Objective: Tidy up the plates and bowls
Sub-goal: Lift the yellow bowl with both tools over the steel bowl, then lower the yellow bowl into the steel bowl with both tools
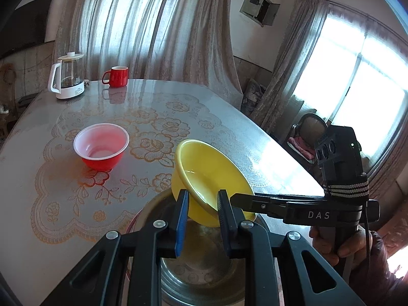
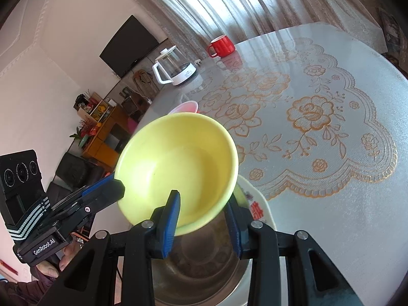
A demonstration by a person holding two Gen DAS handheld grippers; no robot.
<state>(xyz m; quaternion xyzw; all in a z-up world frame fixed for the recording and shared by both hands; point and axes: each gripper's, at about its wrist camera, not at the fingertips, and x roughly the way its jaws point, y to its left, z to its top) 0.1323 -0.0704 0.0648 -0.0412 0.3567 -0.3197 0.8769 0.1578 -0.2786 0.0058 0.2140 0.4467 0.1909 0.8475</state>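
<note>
A yellow bowl point(image 1: 211, 173) point(image 2: 178, 168) hangs tilted over a steel bowl point(image 1: 201, 267) point(image 2: 201, 260). My left gripper point(image 1: 202, 199) has a finger on each side of the yellow bowl's rim wall; in the right wrist view it point(image 2: 112, 186) reaches the bowl's left rim. My right gripper point(image 2: 204, 204) straddles the near rim, one finger inside and one outside; in the left wrist view its fingers point(image 1: 244, 200) reach the bowl from the right. A red bowl point(image 1: 101, 146) point(image 2: 185, 107) with a white inside stands apart on the table. The steel bowl sits on a white patterned plate point(image 2: 257, 204).
The table point(image 1: 158, 107) point(image 2: 331, 204) has a lace-patterned cover. A glass kettle point(image 1: 67, 76) point(image 2: 176, 68) and a red mug point(image 1: 116, 76) point(image 2: 221, 46) stand at the far end. A chair point(image 1: 303, 137) is beyond the right edge.
</note>
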